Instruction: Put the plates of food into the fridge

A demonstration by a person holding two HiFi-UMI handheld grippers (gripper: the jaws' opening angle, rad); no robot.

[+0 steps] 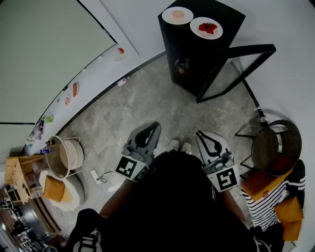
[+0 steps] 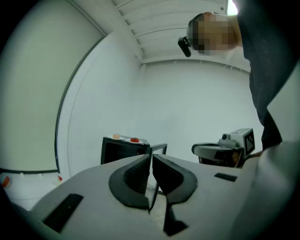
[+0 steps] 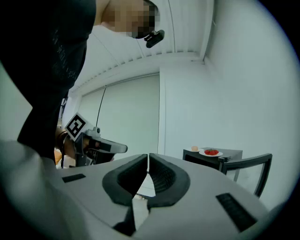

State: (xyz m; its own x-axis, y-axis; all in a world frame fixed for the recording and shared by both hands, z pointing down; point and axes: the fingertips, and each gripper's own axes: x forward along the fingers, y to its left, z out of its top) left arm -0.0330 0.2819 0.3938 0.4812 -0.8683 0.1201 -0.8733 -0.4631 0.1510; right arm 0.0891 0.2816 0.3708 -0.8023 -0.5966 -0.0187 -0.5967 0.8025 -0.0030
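Closest in, the left gripper [image 1: 147, 132] and the right gripper [image 1: 206, 140] are side by side, just in front of the person's body. Each one has its jaws pressed together with nothing between them. I think they are held low and empty because there is nothing to grab here yet.

Just to the right of the right gripper is a round chair [image 1: 273, 145]. Off to the left of the left gripper, near the wall, is a basket [image 1: 66, 157].

Far ahead of both grippers is the black fridge [image 1: 194, 51]. Its door [image 1: 236, 69] is swung wide open, likely so the plates can go right in. Both plates sit on top of the fridge, not inside. One is the red plate [image 1: 206, 27] and beside it is the pale plate [image 1: 177, 15].

The head view looks down on the floor, the open door and the plate tops. The gripper views cannot show that. They show the shut jaws up close, the plates from the side, and each other's gripper. The food is too small to name.
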